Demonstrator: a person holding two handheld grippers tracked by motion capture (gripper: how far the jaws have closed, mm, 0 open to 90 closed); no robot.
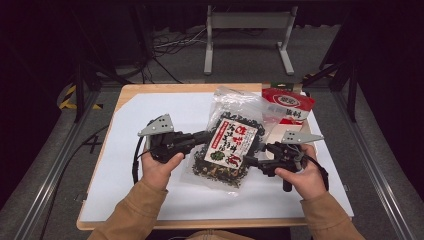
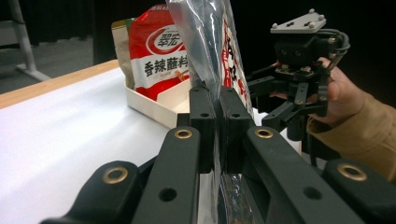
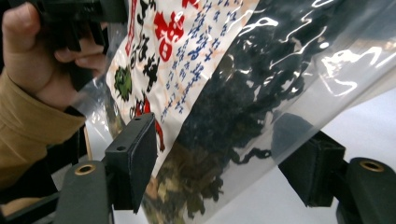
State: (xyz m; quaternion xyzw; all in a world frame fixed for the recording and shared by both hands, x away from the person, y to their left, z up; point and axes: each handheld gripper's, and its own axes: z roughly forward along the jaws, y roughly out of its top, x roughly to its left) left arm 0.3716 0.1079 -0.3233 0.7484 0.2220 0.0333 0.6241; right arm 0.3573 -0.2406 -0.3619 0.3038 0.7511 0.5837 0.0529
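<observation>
Wooden table (image 1: 131,91), white sheet (image 1: 150,112) on it, white tray (image 2: 154,105)

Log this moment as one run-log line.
left gripper: shut on clear seaweed bag | right gripper: open, jaws astride bag | red packet: in tray behind

The dried-food bag (image 1: 229,145) lies mid-table (image 1: 150,200) between both grippers; behind it to the right, a sauce packet (image 1: 287,105) stands in a tray (image 2: 154,105).

Bright tabletop, dark surroundings, glare on plastic.
</observation>
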